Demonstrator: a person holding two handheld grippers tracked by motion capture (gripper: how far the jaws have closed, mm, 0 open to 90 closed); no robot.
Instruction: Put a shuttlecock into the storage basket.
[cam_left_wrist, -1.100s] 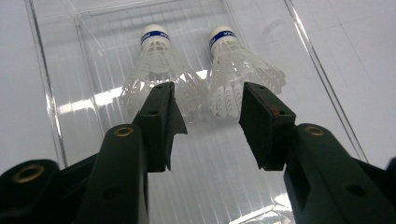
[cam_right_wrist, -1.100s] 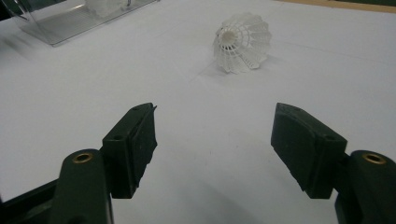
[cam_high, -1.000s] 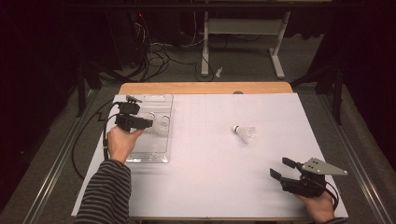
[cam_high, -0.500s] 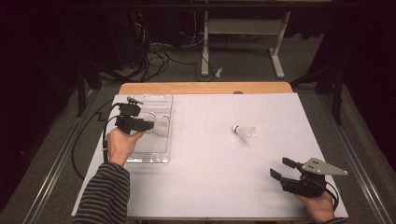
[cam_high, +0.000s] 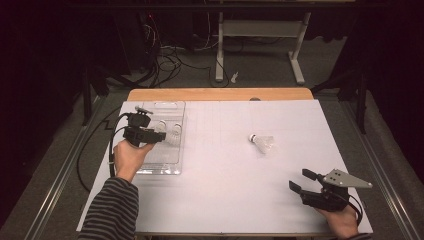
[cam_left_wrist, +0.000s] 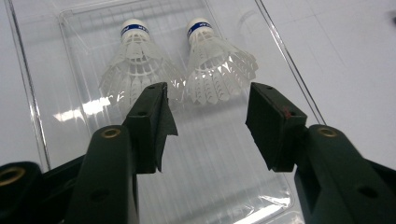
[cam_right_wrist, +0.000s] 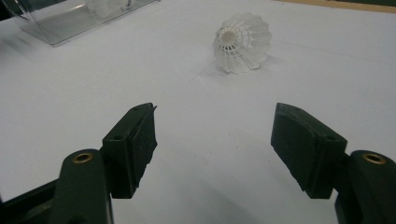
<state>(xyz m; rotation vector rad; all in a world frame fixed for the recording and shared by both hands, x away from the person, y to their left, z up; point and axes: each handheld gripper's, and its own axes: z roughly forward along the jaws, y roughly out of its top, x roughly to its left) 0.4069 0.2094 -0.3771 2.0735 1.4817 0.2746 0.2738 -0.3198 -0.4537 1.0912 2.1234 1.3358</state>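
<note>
A clear plastic tray lies at the table's left side. In the left gripper view two white shuttlecocks rest side by side in the tray, blue-banded corks pointing away. My left gripper hovers over the tray just short of their feathers. Its jaws have just been opening and nothing is between them. A third shuttlecock lies on its side on the white table top. My right gripper rests open near the front right corner, pointing at it from a distance.
The white sheet covers the table, with a strip of wooden edge at the far side. A cable trails off the left edge from my left gripper. The tray's corner shows far off in the right gripper view.
My left gripper has drawn slightly back toward the person over the tray. The right hand and the loose shuttlecock have not moved.
</note>
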